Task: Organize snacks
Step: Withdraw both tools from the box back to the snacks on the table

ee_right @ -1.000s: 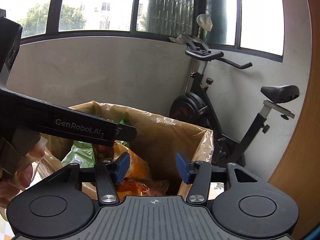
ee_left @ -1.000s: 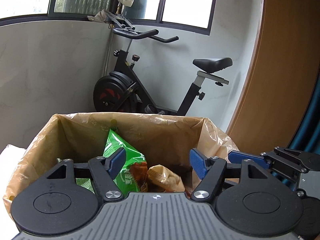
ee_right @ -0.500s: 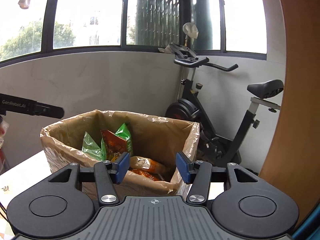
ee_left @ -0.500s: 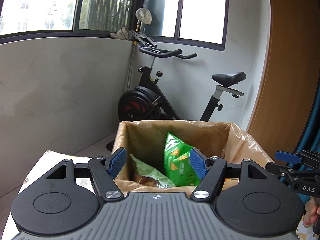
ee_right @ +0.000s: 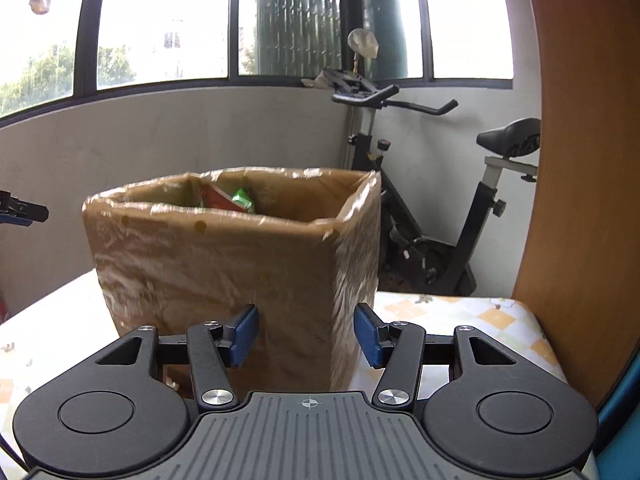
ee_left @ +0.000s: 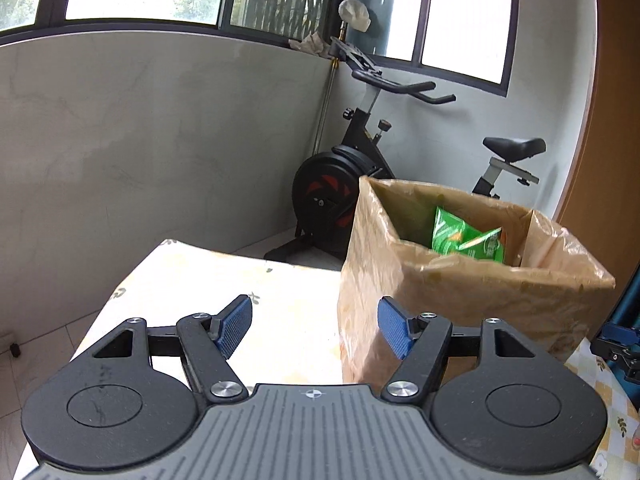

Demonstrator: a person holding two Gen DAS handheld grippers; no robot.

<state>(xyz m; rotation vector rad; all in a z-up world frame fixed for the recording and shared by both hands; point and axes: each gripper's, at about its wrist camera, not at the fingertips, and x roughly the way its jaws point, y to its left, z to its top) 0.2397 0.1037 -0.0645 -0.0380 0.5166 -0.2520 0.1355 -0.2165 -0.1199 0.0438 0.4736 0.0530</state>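
Only the tops of the snack packets could be seen above the rim of the tall brown box lined with a crinkled translucent plastic bag [ee_left: 460,296]; whatever lay deeper was hidden by its walls. Motion blur softened the box's near face in both views, and the printing on the packets could not be read. At the far right edge of the left wrist view, the right gripper [ee_left: 618,354] was cut off by the frame. Only the tip of the left gripper [ee_right: 22,212] showed at the left edge of the right wrist view.

From its own camera, the left gripper [ee_left: 316,330] was seen with its blue-padded jaws apart and nothing between them; the box's near left corner stood behind the right pad. The right gripper [ee_right: 306,334] likewise was seen with its jaws apart and empty, the box's near face filling the gap beyond them without being touched.

Inside the box, green snack packets [ee_left: 466,238] leaned upright, and an orange-red packet [ee_right: 218,200] was seen beside a green one. The box stood on a bench covered with a pale floral cloth [ee_left: 224,284]. A black exercise bike [ee_right: 432,208] was parked behind it by the grey wall.
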